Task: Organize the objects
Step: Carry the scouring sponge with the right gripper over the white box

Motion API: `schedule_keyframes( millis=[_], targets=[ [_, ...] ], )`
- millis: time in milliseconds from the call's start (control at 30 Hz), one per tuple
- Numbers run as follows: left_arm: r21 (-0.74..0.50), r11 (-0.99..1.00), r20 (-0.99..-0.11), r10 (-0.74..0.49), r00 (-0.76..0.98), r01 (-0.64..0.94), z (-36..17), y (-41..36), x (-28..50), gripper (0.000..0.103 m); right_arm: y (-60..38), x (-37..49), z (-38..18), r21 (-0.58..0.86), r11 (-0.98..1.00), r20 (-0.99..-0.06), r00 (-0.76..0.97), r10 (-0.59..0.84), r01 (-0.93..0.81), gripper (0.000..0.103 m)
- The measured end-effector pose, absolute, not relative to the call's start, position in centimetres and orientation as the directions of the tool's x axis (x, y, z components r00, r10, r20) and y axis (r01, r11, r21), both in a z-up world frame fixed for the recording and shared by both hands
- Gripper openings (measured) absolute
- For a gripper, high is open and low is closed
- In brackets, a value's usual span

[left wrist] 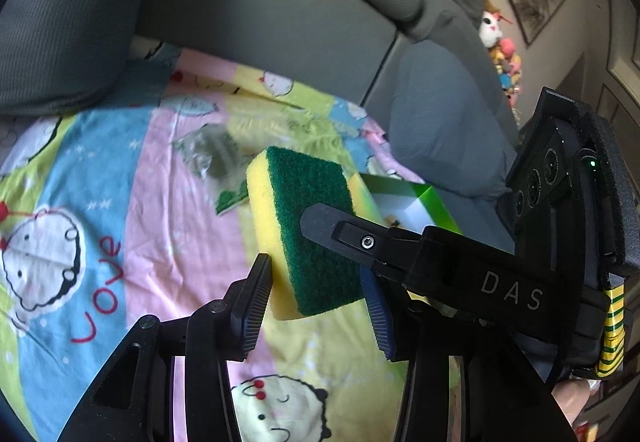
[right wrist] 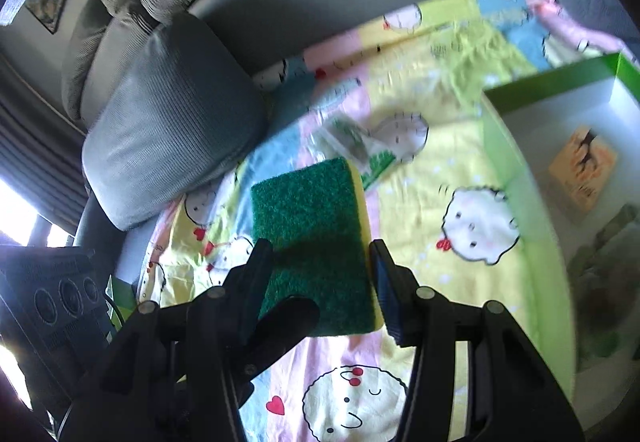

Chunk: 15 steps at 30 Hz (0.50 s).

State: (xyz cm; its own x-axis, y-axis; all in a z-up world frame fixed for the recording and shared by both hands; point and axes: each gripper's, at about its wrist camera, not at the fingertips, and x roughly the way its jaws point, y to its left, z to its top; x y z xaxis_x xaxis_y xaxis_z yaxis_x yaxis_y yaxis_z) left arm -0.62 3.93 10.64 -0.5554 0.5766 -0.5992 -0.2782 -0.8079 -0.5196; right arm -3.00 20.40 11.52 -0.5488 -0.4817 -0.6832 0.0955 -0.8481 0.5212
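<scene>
**Sponge held in both grippers over the sheet; box off to the right**

Above the middle of the cartoon sheet (left wrist: 180, 202) on the sofa seat, the sponge (left wrist: 312, 202) is in the air, touching neither the sheet nor the box.

- Left gripper (left wrist: 316, 270): fingers set narrow, and both pads meet the sponge's near end across its short width.
- Right gripper (right wrist: 320, 248): same grip, narrow, with a pad on each long side of the near end.
- I judge both closed on the sponge. Which one carries the load cannot be told.
- Sponge long axis: it runs forward from the fingers in both wrist views, leaning a little to the left at the far end. The green scrub face is towards both cameras, and the yellow foam shows along one long side.
- Each gripper's finger crosses the green face in the other's view, so the two sets of fingers are crowded at the same end.
- Box (right wrist: 500, 114): green walls, white inside, open top, at the right edge of the sheet. It lies to the right of the right gripper and well apart from the sponge. A yellow card (right wrist: 582, 174) lies inside.
- Clear packet (right wrist: 352, 138): flat on the sheet beyond the sponge.

Judgement: this looks like a hand-over. The right gripper is nearer the box, so the carry is rightward, and one grip must open first.
</scene>
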Motion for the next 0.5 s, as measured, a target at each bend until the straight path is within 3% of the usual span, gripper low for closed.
schedule_keyframes(
  millis=[500],
  targets=[
    [-0.423, -0.765, -0.584, 0.640, -0.500, -0.485, 13.9, 12.7, -1.3, 0.046, 28.0, -0.6, 14.3, 0.555, -0.831, -0.595, -0.706, -0.384, -0.016, 0.050]
  ],
)
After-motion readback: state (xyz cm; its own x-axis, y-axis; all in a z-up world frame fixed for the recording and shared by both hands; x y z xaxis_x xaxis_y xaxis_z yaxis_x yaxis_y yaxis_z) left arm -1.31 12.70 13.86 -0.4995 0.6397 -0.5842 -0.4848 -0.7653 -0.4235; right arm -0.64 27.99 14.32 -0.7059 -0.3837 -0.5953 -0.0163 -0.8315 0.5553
